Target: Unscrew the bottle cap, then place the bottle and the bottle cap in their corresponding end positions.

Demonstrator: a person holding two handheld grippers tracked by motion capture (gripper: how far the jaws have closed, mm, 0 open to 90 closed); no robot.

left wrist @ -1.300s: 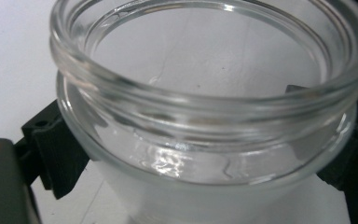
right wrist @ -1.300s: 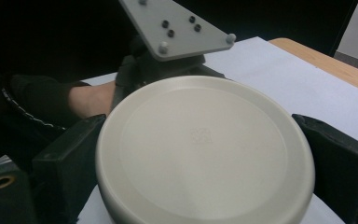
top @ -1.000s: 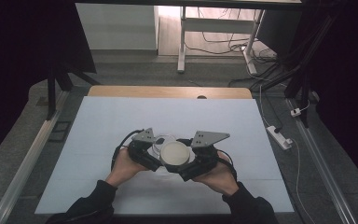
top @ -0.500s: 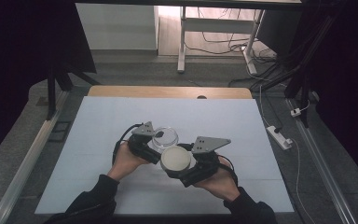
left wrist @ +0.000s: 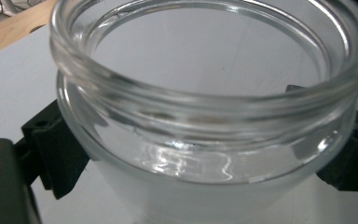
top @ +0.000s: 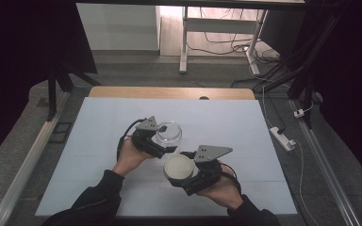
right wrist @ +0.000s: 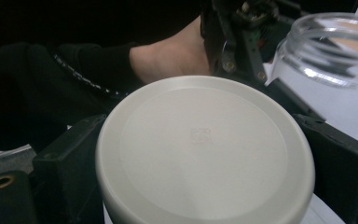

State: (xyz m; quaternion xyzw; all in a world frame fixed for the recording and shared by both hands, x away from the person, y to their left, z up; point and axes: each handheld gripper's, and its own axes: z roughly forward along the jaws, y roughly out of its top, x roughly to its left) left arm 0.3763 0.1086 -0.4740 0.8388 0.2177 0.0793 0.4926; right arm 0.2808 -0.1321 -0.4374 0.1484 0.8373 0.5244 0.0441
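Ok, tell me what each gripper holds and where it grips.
Left gripper clamps the glass jar around its body below the threaded neck; right gripper clamps the white lid by its rim.

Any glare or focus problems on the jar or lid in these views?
Left gripper view: glass jar close up, bright reflections low on its wall, rim soft. Right gripper view: white lid evenly lit, embossed mark blurred. High view: dim surroundings, white table bright.
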